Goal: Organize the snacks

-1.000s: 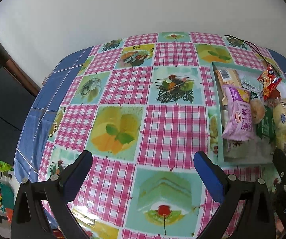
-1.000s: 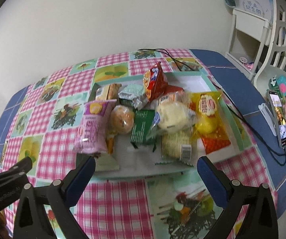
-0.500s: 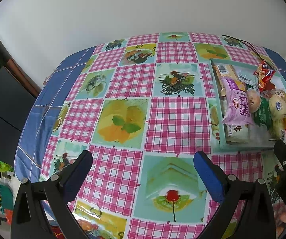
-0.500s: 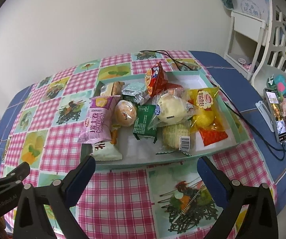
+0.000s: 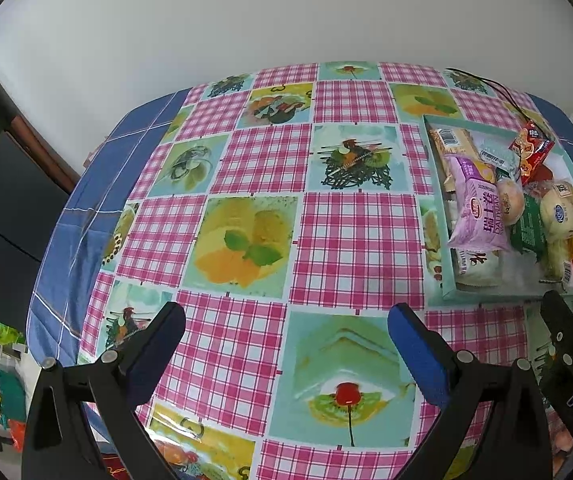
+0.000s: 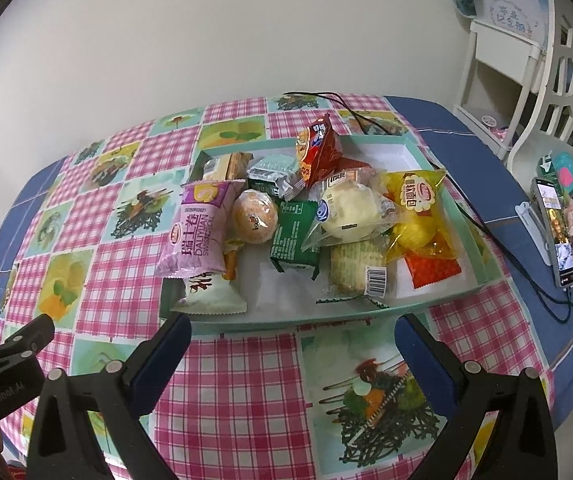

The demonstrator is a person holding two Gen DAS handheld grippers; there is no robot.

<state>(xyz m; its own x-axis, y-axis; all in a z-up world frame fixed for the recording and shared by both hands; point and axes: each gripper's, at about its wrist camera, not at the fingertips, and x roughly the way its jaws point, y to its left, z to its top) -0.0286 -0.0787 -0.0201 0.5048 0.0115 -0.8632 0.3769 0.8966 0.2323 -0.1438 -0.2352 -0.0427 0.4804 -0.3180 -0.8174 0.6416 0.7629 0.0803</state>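
Observation:
A shallow teal-rimmed tray (image 6: pixel 390 312) holds several wrapped snacks: a purple roll pack (image 6: pixel 198 228), a round bun (image 6: pixel 255 217), a green packet (image 6: pixel 295 236), a white bun (image 6: pixel 348 216), a yellow bag (image 6: pixel 416 208) and a red chip bag (image 6: pixel 318 150). The tray also shows at the right of the left wrist view (image 5: pixel 446 280). My right gripper (image 6: pixel 292 356) is open and empty, above the cloth just in front of the tray. My left gripper (image 5: pixel 286 344) is open and empty over the cloth, left of the tray.
A checked pink and picture-print tablecloth (image 5: pixel 346 240) covers the table. A black cable (image 6: pixel 482 220) runs past the tray's right side to a phone (image 6: pixel 554 232). A white chair (image 6: pixel 546 80) stands at the right. The wall is close behind the table.
Both grippers have drawn back and up from the table, so the tray and snacks look smaller and farther. Both stay open. Nothing on the tray has moved.

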